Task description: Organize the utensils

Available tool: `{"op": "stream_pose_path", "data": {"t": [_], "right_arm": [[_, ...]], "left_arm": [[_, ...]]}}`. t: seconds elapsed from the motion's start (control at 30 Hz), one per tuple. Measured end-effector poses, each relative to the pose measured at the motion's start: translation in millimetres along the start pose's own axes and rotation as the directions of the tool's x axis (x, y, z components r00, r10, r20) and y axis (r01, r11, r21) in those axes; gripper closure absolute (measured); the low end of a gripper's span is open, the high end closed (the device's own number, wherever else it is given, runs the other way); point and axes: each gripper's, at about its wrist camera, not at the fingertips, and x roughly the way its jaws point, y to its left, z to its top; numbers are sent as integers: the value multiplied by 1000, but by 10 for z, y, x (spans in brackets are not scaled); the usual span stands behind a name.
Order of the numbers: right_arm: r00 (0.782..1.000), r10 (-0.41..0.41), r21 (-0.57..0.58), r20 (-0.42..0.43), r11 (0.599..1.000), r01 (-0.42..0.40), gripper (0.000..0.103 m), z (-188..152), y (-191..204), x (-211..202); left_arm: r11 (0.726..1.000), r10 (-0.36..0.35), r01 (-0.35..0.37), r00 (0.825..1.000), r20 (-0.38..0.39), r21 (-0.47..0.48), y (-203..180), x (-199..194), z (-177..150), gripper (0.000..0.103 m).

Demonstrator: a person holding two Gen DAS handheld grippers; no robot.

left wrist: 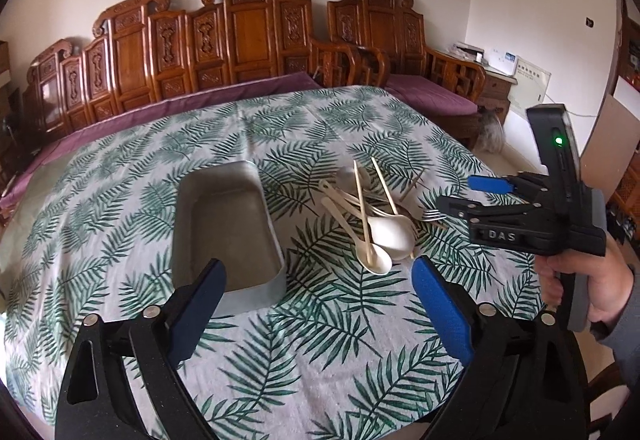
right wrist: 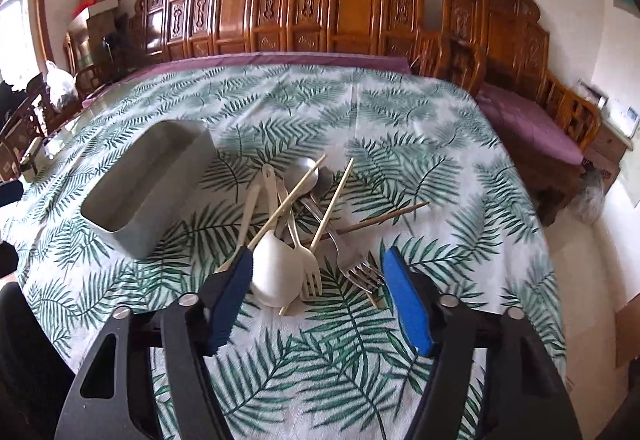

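A table covered by a white cloth printed with green fern leaves [left wrist: 120, 208] carries everything. Near the middle of the tabletop lies an empty grey rectangular metal tray [left wrist: 224, 228], its long sides running towards the far edge. Just beside it, on its right, lies a tangled heap of utensils [right wrist: 296, 224]: pale wooden chopsticks [right wrist: 334, 200], a white ceramic soup spoon [right wrist: 274, 272], cream plastic spoons and forks, metal spoons, a steel fork [right wrist: 362, 272] and a dark brown chopstick [right wrist: 392, 214].
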Motion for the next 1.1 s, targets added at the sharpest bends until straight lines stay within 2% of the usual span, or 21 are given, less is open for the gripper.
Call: {"op": "stream_pose_path", "data": {"t": [0.13, 0.4, 0.67, 0.83, 1.1], "right_arm": [[998, 46, 42, -39, 998, -44, 55, 63, -123, 258], [985, 124, 109, -123, 988, -110, 78, 221, -256, 827], [979, 106, 86, -174, 992, -93, 86, 251, -160, 1117], [979, 60, 58, -194, 997, -50, 102, 267, -114, 1129], [983, 55, 82, -177, 996, -41, 103, 253, -290, 953]], "left_arm": [[1000, -6, 7, 1000, -29, 19, -74, 250, 56, 16], [999, 1, 2, 996, -86, 37, -172, 639, 89, 21], [999, 21, -15, 992, -127, 47, -171, 852, 36, 22], [999, 32, -25, 990, -136, 47, -145, 900, 23, 22], [999, 28, -21, 990, -141, 50, -194, 977, 50, 22]]}}
